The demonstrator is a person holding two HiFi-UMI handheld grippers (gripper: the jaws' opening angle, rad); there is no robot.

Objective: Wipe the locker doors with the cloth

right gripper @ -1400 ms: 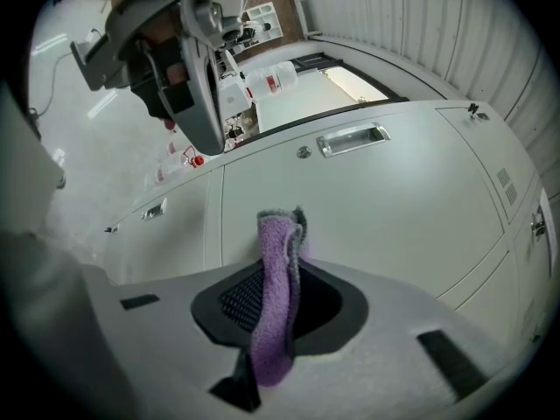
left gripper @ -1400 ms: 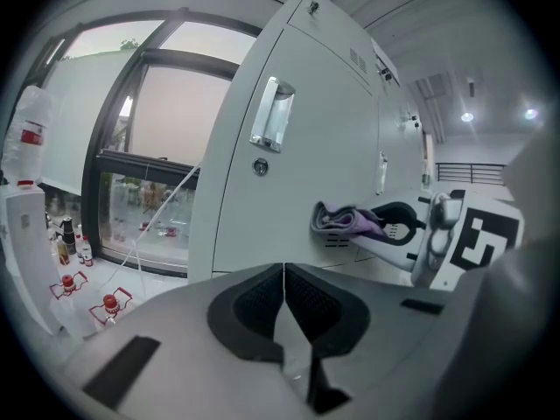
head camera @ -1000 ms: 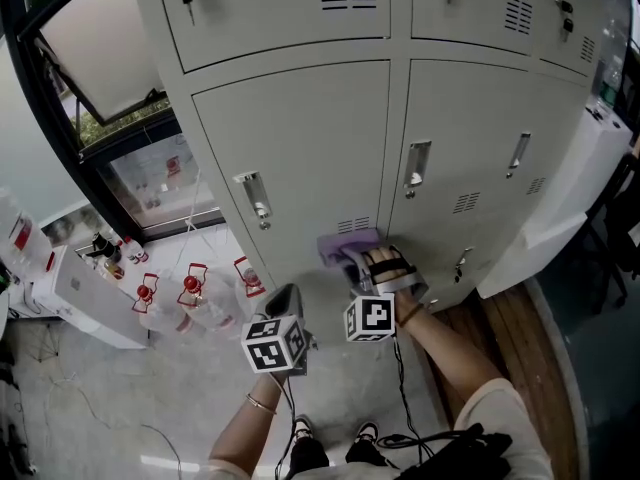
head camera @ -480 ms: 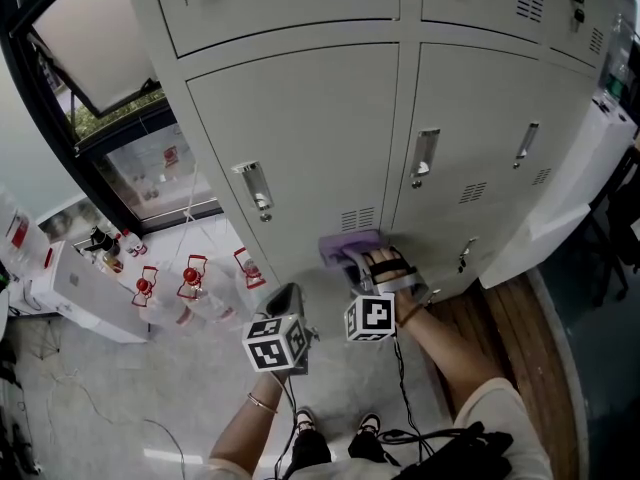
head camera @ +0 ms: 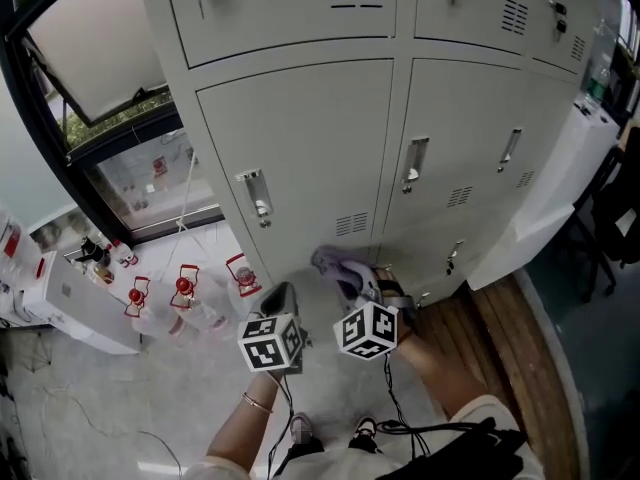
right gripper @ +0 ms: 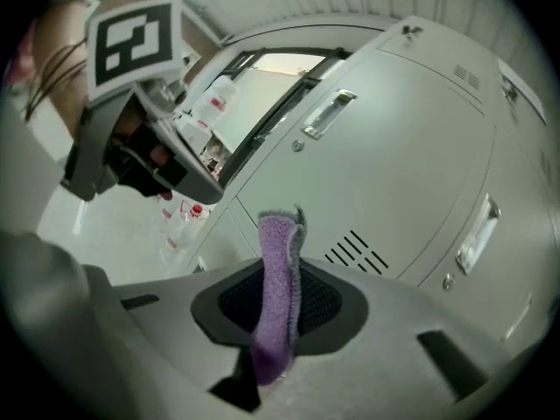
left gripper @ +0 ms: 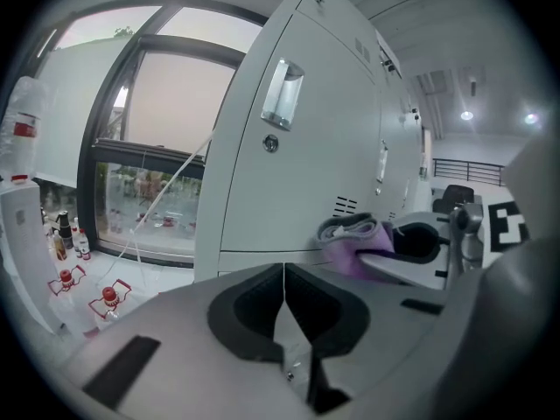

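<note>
The purple cloth [head camera: 333, 262] is clamped in my right gripper [head camera: 352, 282], which is shut on it, just in front of the bottom edge of the grey lower-left locker door [head camera: 310, 158], below its vent slots [head camera: 352, 225]. In the right gripper view the cloth [right gripper: 280, 234] stands up from between the jaws, with the door's vent [right gripper: 354, 250] behind it. My left gripper [head camera: 282, 299] hangs to the left of it, shut and empty, its jaws meeting in a line [left gripper: 283, 274]. From there the cloth [left gripper: 354, 233] shows at the right.
Latch handles [head camera: 255, 196] [head camera: 414, 163] stick out of the lower doors. Several red-capped bottles [head camera: 185, 296] stand on the pale floor at left, beside a white box [head camera: 70, 298] and a window [head camera: 120, 118]. A wooden floor strip [head camera: 500, 318] runs at right. Cables [head camera: 390, 408] trail by the feet.
My right gripper has moved the cloth slightly left and down, off the vent area of the lower door. The left gripper has barely moved.
</note>
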